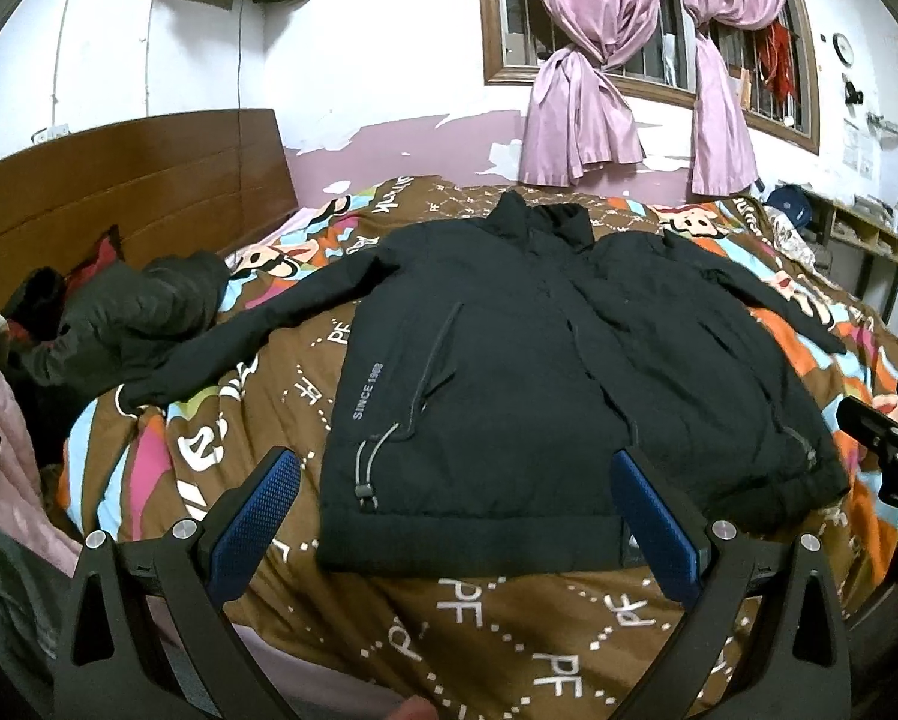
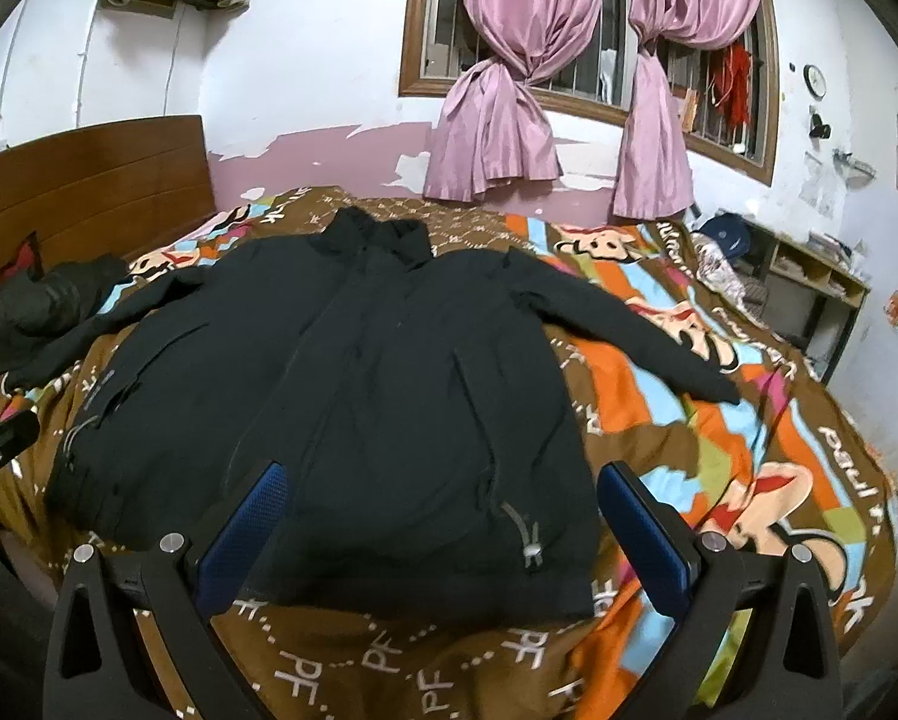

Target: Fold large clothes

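Item: black jacket point(image 1: 508, 372), flat on bed quilt point(image 1: 508, 648), front up, sleeves spread. Long axis: collar far, hem toward me.
My left gripper point(image 1: 454, 516): jaws wide open, empty, over hem's left half.
My right gripper point(image 2: 443, 534): jaws wide open, empty, over hem's right half.
Judgement: both equally near hem; each sleeve lies outward of its own gripper.

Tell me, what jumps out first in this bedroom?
A big black jacket lies spread flat, sleeves out, in the middle of a bright cartoon bedspread. Behind it, knotted pink curtains hang at the barred window. Both open claws, left claw and right claw, hover at the jacket's hem.
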The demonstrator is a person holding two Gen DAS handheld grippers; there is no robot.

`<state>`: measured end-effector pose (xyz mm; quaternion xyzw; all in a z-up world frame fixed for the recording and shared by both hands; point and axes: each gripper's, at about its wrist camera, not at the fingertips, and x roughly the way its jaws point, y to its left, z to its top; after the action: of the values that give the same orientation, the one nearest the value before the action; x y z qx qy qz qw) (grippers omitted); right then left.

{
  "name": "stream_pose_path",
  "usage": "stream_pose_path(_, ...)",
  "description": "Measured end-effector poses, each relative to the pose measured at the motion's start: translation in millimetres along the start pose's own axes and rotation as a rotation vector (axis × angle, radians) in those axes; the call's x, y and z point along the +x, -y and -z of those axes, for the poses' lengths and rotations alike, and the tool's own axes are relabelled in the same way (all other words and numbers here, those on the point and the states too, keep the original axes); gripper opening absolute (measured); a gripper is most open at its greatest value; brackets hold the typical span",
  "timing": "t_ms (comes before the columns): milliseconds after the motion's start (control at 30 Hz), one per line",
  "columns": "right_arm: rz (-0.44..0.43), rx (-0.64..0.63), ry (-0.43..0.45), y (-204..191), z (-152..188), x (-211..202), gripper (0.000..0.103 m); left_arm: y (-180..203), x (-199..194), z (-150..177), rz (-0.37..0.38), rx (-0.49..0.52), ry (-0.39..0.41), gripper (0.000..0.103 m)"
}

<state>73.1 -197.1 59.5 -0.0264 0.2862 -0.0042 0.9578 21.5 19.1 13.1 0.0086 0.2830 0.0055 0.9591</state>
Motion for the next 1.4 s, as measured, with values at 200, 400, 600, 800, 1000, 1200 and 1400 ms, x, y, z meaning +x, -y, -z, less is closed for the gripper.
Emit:
stream_pose_path(200, 0.03, -0.026, 0.035, 10.1, -35.9, -6.3, 0.103, 4.0, 3.7, -29.1, -0.006, 0.012, 0.008, 0.101)
stream_pose_path(400, 0.061, -0.081, 0.081, 18.2, -78.5, -13.0, 0.103, 18.6, 2.8, -69.3, -0.044, 0.085, 0.07, 0.101)
stream_pose_path(600, 0.065, -0.151, 0.092, 27.7, -120.0, -16.6, 0.103, 26.0, 5.9, -111.8, -0.026, 0.11, 0.106, 0.101)
stream_pose_path(800, 0.024, -0.179, 0.031, 49.5, -163.4, -15.6, 0.103, 34.0, 8.8, -149.1, -0.009, 0.138, 0.146, 0.101)
stream_pose_path(1000, 0.062, -0.071, 0.005, 84.2, -211.1, 8.6, 0.103, 42.1, 6.3, -174.1, -0.001, 0.177, 0.204, 0.101)
stream_pose_path(1200, 0.083, 0.059, 0.01, 117.1, -246.5, 67.5, 0.103, 40.9, 31.5, -181.5, -0.001, 0.175, 0.21, 0.101)
stream_pose_path(1400, 0.098, 0.155, -0.016, 135.5, -246.8, 156.5, 0.103, 42.4, 96.2, -190.7, -0.011, 0.182, 0.158, 0.101)
